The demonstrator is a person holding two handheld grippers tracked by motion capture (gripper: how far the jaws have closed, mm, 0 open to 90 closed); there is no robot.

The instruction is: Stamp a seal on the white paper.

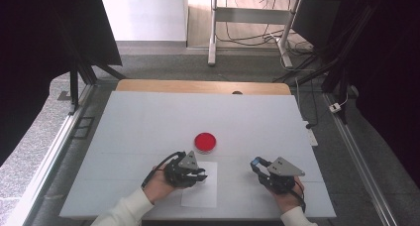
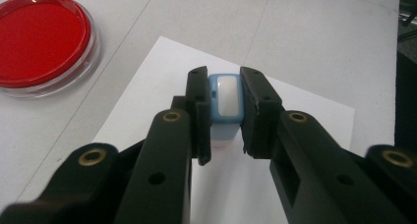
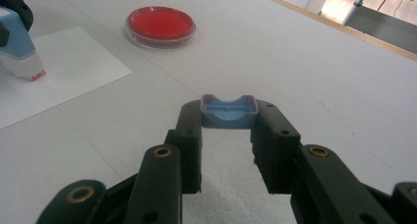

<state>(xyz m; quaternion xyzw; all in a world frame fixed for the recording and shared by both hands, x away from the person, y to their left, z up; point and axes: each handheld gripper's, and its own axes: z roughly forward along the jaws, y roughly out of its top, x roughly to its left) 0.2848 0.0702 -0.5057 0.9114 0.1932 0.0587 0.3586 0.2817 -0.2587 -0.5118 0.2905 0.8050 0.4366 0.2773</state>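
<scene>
both grippers sit low over the near part of the white table (image 1: 148, 117), each clamped on a piece of the same stamp. left gripper (image 2: 225, 113) has its two black jaws pressed against the sides of a light blue stamp (image 2: 225, 100) with a white oblong face on top, held upright over a white sheet of paper (image 2: 295, 111); in the right gripper view the stamp's (image 3: 17, 47) white lower body ends in a reddish printing face that rests on, or just above, the paper's (image 3: 69, 71) surface, and i cannot tell which. right gripper (image 3: 228, 117) pinches a small blue cap (image 3: 228, 113), a shallow tray shape with a purplish rim and a curved notch in its far wall, held between the jaw tips above bare table, well apart from the paper. a round red ink pad (image 1: 205, 142) in a clear dish lies on the table beyond the two grippers, nearer the left one, just past the far edge of the paper (image 1: 203, 194). from the high view the left gripper (image 1: 195, 174) hangs over the paper's left part and the right gripper (image 1: 260, 166) off to its right, a hand behind each, with white sleeves at the bottom edge.
</scene>
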